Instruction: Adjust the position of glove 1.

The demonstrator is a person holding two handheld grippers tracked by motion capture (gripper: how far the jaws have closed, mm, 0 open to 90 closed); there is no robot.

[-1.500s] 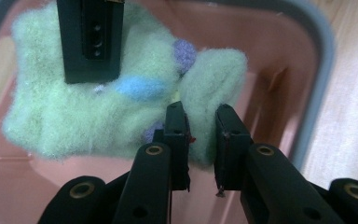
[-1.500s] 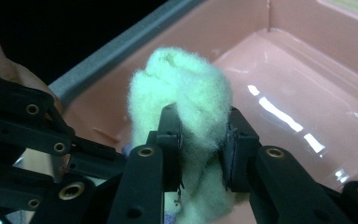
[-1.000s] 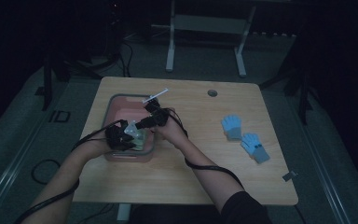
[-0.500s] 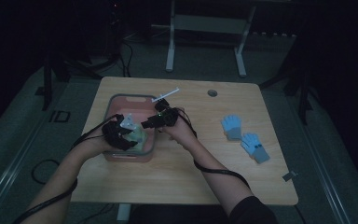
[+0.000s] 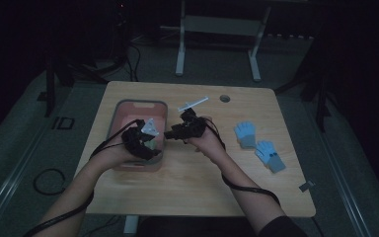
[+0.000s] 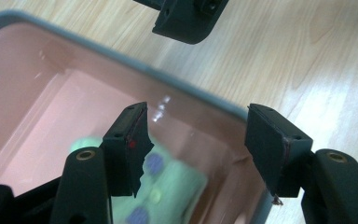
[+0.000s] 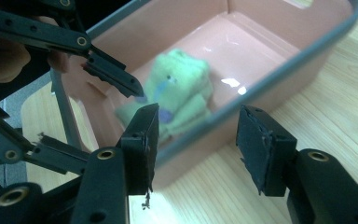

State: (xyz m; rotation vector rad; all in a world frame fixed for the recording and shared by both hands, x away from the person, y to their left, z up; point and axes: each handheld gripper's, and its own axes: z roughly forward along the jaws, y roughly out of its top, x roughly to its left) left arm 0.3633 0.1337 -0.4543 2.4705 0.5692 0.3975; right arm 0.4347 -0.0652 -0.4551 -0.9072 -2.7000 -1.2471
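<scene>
In the left gripper view the green glove [image 6: 168, 186] in the pink bin [image 6: 205, 100] is blurred; its purple spots are smeared, the left jaw covers part of it, and the bottom edge cuts it off. The bin itself runs off the left edge. The right gripper [image 6: 186, 18] shows there as a dark corner cut by the top edge.

In the right gripper view the same glove [image 7: 182, 91] is soft and out of focus, its lower part behind the bin's near wall [image 7: 242, 105]. In the high view the glove [image 5: 150, 144] is mostly hidden under the left gripper [image 5: 143, 143]
</scene>
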